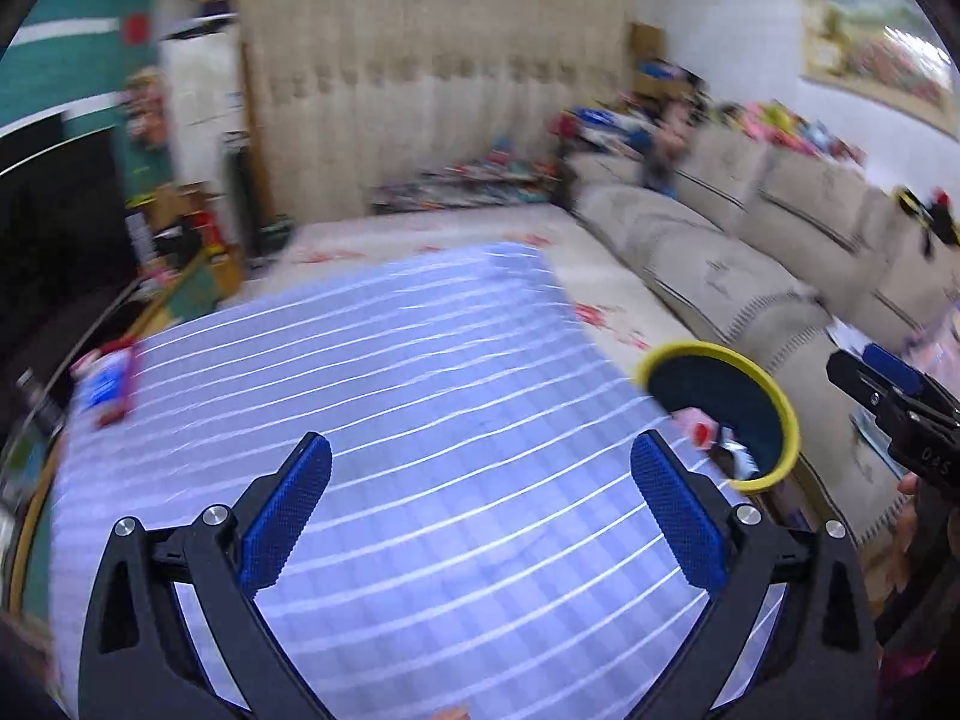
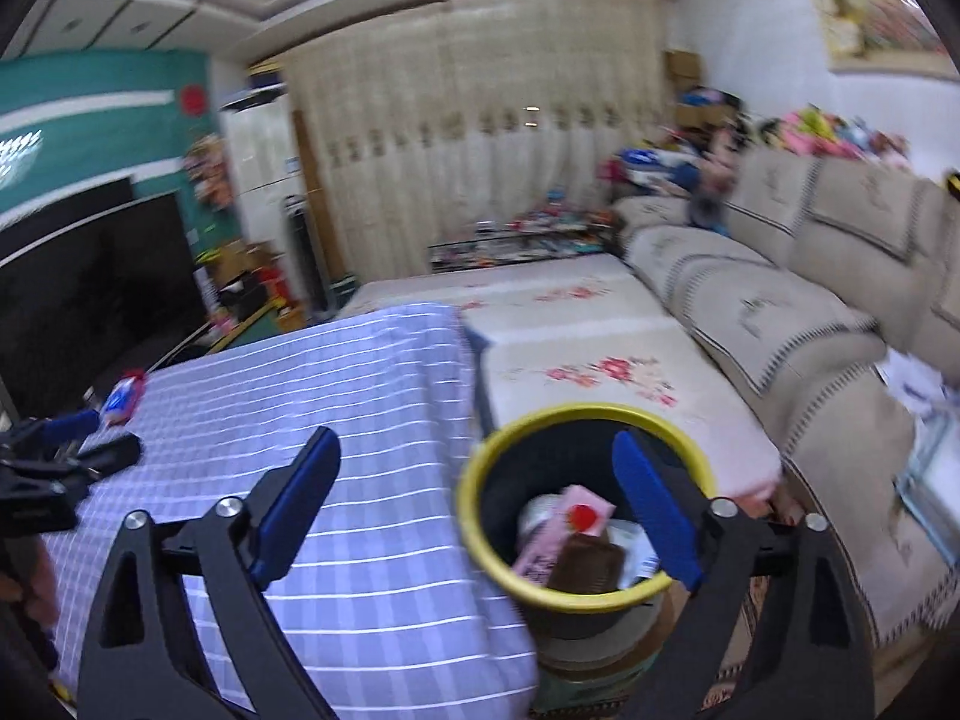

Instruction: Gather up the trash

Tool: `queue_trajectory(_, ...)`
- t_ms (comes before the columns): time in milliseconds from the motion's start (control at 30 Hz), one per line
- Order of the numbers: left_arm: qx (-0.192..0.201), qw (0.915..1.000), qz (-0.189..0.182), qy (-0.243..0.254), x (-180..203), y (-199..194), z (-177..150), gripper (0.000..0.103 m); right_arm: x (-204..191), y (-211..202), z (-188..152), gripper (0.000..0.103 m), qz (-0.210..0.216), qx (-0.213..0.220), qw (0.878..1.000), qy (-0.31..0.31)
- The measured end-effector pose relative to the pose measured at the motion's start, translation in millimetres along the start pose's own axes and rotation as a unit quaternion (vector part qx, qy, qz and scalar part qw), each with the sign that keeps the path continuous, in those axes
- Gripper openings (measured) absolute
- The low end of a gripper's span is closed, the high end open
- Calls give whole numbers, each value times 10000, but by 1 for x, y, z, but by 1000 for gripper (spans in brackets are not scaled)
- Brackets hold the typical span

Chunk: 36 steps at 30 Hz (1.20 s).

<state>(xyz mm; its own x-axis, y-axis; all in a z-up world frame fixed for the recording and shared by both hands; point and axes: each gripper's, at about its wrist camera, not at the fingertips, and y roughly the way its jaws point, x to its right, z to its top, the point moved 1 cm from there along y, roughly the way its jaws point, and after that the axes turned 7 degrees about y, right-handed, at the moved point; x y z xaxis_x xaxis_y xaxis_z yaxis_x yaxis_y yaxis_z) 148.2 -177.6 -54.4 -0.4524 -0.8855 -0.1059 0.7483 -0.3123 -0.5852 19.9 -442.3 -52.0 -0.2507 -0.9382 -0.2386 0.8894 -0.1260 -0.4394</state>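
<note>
A black trash bin with a yellow rim (image 2: 585, 411) stands at the table's right edge; it also shows in the left wrist view (image 1: 774, 384). Inside lie a pink wrapper (image 2: 570, 519), a brown wrapper (image 2: 585, 567) and white scraps. A red and blue packet (image 1: 111, 381) lies at the table's far left, also seen in the right wrist view (image 2: 123, 399). My left gripper (image 1: 480, 504) is open and empty over the striped cloth. My right gripper (image 2: 474, 504) is open and empty, its right finger over the bin.
The table wears a blue cloth with white stripes (image 1: 390, 420). A beige sofa (image 2: 810, 324) runs along the right. A floral low table (image 2: 600, 372) stands behind the bin. A dark TV (image 2: 90, 294) is at the left.
</note>
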Motion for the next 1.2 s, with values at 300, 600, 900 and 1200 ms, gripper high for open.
queue_trajectory(300,373,9877,1209,-917,-81,-121,-64,98,-52,-45,-1,96,214,176,9987,-432)
queue_trajectory(600,548,9781,1556,-1267,-94,-166,-96,98,-58,-73,-12,96,177,228,9981,-547)
queue_trajectory(900,580,9798,1454,-1245,-82,-170,-94,98,-57,-77,-16,96,168,243,9978,-598)
queue_trajectory(1200,462,9807,1399,-1287,-81,-160,-95,98,-58,-71,-16,96,173,179,9981,-571)
